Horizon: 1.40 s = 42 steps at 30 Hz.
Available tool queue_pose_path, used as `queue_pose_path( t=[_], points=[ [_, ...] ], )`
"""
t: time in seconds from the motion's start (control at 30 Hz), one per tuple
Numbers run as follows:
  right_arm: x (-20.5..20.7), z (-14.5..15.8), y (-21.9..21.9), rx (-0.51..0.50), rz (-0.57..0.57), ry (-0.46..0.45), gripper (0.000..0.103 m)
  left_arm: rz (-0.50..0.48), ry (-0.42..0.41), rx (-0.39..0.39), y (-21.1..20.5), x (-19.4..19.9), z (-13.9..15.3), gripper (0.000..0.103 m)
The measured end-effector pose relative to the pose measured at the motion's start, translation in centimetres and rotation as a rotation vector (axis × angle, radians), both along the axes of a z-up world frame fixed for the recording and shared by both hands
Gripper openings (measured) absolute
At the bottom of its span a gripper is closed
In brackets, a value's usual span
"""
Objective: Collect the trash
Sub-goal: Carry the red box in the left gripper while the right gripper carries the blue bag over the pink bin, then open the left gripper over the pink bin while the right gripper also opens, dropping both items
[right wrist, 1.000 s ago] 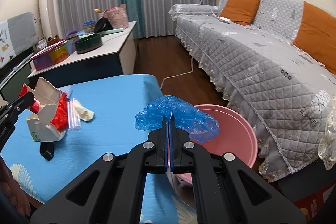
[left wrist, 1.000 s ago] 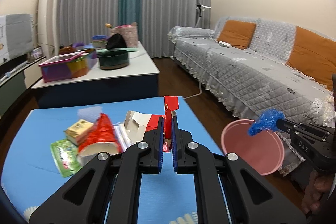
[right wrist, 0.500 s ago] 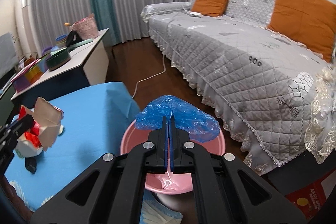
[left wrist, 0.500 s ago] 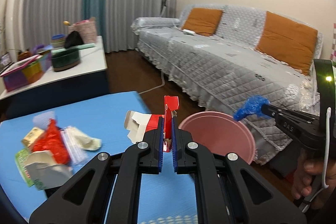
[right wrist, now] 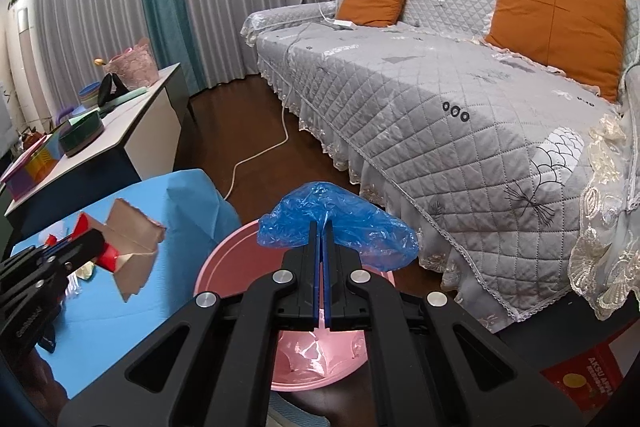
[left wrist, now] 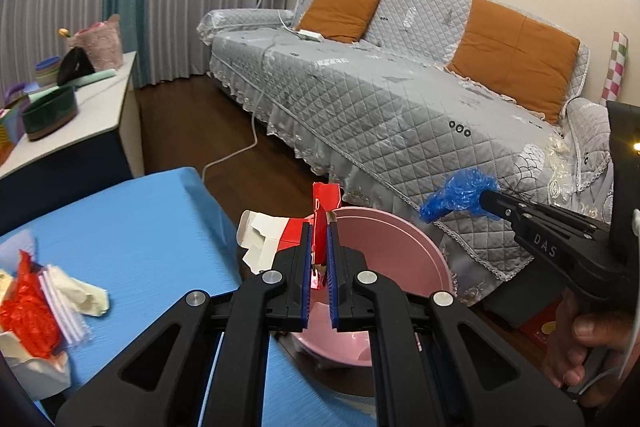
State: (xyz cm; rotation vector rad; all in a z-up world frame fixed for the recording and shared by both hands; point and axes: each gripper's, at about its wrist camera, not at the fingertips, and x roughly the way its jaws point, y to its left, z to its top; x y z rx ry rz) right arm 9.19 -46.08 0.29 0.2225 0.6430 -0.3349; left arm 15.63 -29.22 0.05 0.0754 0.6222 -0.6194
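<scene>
My left gripper [left wrist: 320,231] is shut on a flattened red and white carton [left wrist: 325,205], held over the near rim of a pink basin [left wrist: 396,247]. In the right wrist view that carton [right wrist: 132,247] hangs left of the basin [right wrist: 236,259], above the blue table edge. My right gripper [right wrist: 321,231] is shut on a crumpled blue plastic bag [right wrist: 352,227], held above the basin. The left wrist view shows this bag [left wrist: 460,193] at the right gripper's tip, beyond the basin's right side. Thin clear plastic lies in the basin's bottom.
A blue-covered table [left wrist: 132,227] carries more trash at its left: a red wrapper [left wrist: 28,315], crumpled paper [left wrist: 84,291], a white carton. A grey sofa [right wrist: 440,99] with orange cushions fills the right. A white side table [right wrist: 120,131] holds bowls. A white cable [right wrist: 256,155] crosses the floor.
Both grippers swung right, away from the trash pile toward the pink basin, each keeping its grip. The blue bag went from beside the basin to above it; the carton now reaches the basin's rim.
</scene>
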Motion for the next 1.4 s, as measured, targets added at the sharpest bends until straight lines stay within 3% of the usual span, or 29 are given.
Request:
queue_pose_path(
  t=[0.67, 0.77, 0.83, 0.9, 1.2, 1.4],
  points=[
    [0.7, -1.5, -1.0, -0.010, 0.001, 0.036, 0.002, -0.045, 0.047, 0.014, -3.6, 2.0, -2.0, 0.007],
    [0.9, -1.7, -1.1, -0.008, -0.002, 0.051, 0.008, -0.053, 0.031, 0.022, -3.8, 1.8, -2.0, 0.017],
    [1.0, -2.0, -1.2, 0.000, -0.008, 0.060, 0.035, -0.058, 0.034, 0.018, -3.7, 1.7, -1.9, 0.033],
    [1.0, -1.9, -1.2, -0.006, -0.024, 0.059, 0.050, -0.049, 0.030, 0.012, -3.3, 1.7, -1.7, 0.037],
    [1.0, -0.4, 0.4, -0.024, -0.006, 0.013, 0.051, 0.007, 0.020, 0.005, -0.1, 1.3, -0.5, 0.037],
    [0.3, 1.9, 2.8, -0.043, 0.019, -0.090, 0.051, 0.053, -0.020, -0.006, 3.3, -0.2, 2.0, 0.037]
  ],
)
